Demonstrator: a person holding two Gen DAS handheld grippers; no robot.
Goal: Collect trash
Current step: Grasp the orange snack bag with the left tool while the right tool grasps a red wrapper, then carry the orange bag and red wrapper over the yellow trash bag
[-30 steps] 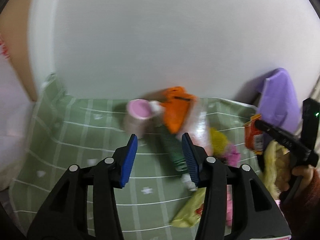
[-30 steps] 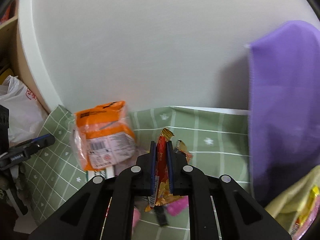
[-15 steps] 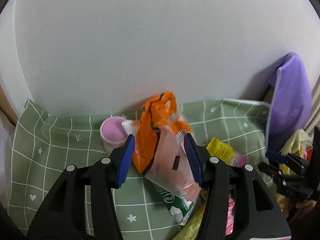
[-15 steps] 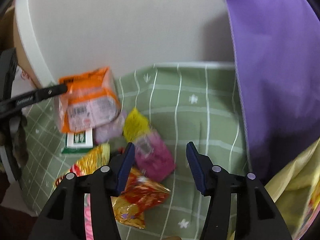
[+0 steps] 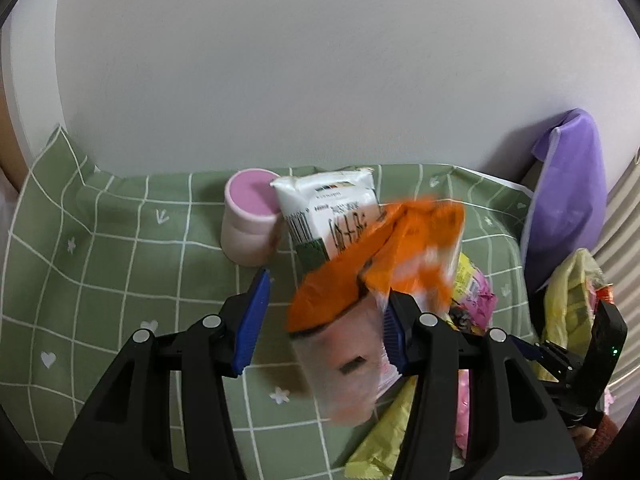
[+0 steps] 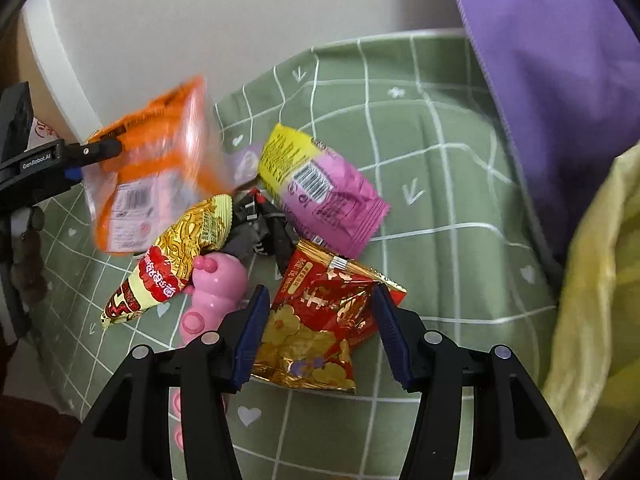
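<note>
Green checked cloth (image 6: pixel 440 184) bears red wrapper (image 6: pixel 324 320) between right gripper's (image 6: pixel 316 336) spread jaws.

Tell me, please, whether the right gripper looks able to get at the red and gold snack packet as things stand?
Probably yes: the right gripper is open, and the red and gold snack packet lies flat on the green cloth between its jaws, uncovered.

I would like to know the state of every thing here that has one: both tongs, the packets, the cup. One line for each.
left tongs: partly open around the orange packet; grip unclear.
right tongs: open over the red-gold packet, pads not pressing.
orange packet: blurred, in motion.
red-gold packet: crumpled, lying on the green cloth.
pink cup: upright on the cloth.
yellow-pink packet: lying flat.
</note>
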